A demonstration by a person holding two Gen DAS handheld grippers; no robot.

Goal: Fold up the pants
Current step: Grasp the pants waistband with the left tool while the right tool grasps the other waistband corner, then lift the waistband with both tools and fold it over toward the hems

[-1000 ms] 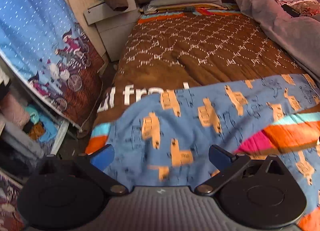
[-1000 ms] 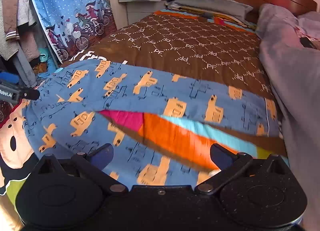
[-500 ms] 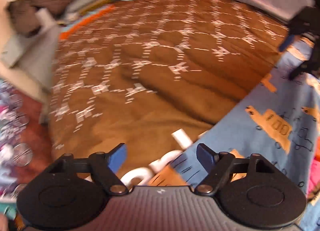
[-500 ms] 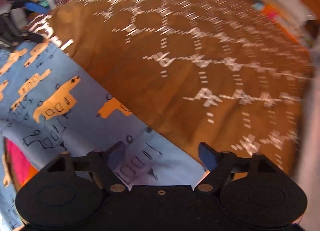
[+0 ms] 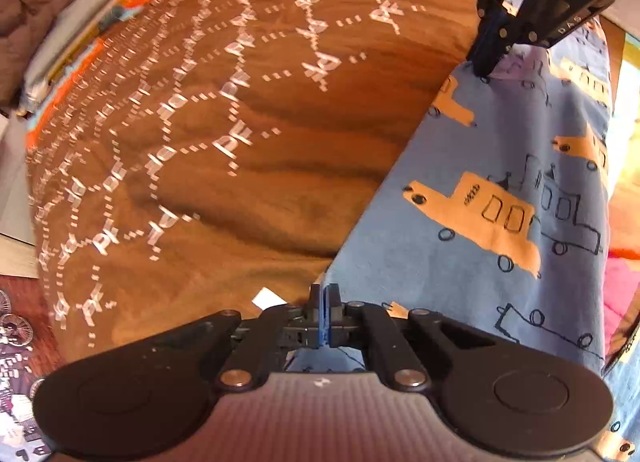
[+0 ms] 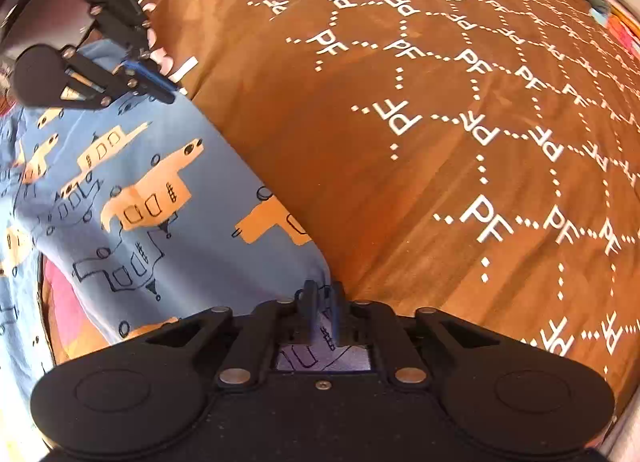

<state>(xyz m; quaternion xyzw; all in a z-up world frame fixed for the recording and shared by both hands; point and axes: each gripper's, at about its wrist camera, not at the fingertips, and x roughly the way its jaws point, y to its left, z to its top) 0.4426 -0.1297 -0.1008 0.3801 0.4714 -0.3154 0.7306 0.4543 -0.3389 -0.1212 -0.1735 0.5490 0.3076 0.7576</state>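
Observation:
Blue pants printed with orange trucks lie spread on a brown patterned blanket. My left gripper points steeply down at the near corner of their long edge, its jaws closing tight with the blue pads pressed together on the cloth. In the left wrist view my right gripper pinches the same edge further along. In the right wrist view the right gripper is closing on the pants, with cloth showing between its fingers. The left gripper bites the far corner there.
The brown blanket covers the bed beyond the pants' edge. Stacked bedding lies at the far end. A bright striped sheet shows under the pants. A bicycle-print cloth hangs at the bedside.
Both grippers have swung down from above the pants to their long edge, rolling as they came. Their jaws went from wide open to shut on the cloth.

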